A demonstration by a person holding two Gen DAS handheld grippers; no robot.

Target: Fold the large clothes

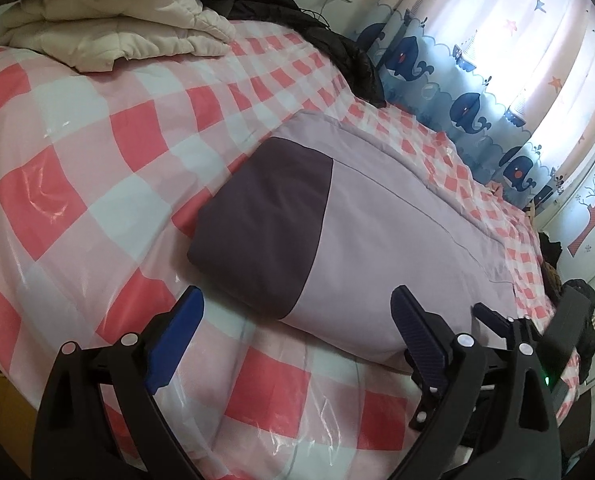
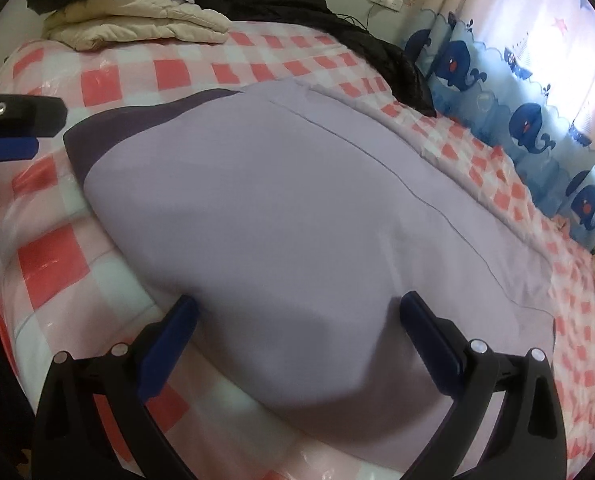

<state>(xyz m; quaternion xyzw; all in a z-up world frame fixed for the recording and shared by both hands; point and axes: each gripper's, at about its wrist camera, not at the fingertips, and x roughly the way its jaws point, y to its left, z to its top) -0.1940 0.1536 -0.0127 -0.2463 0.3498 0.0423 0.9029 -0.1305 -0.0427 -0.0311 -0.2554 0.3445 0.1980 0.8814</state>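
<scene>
The folded lilac garment [image 1: 377, 240], with a dark purple panel [image 1: 269, 224] at one end, lies flat on the bed [image 1: 97, 152], which is covered by a pink-and-white checked sheet under clear plastic film.

Left gripper [image 1: 297, 320]: fingers spread wide, holding nothing. It is angled low over the near edge of the bed, pointing at the near corner of the garment; the left blue finger [image 1: 177, 336] is over the checked sheet, and the right finger is over lilac fabric.

Right gripper [image 2: 297, 320]: fingers likewise wide apart and empty, positioned low over the near edge of the garment, with lilac fabric between them. Whether the fingertips touch the cloth cannot be determined.

In the right wrist view, the left gripper shows at the left edge, beside the dark panel.

A cream quilted coat [image 1: 109, 32] and black garments [image 1: 297, 20] are piled at the far end of the bed. A whale-print curtain [image 1: 477, 112] hangs on the right.
</scene>
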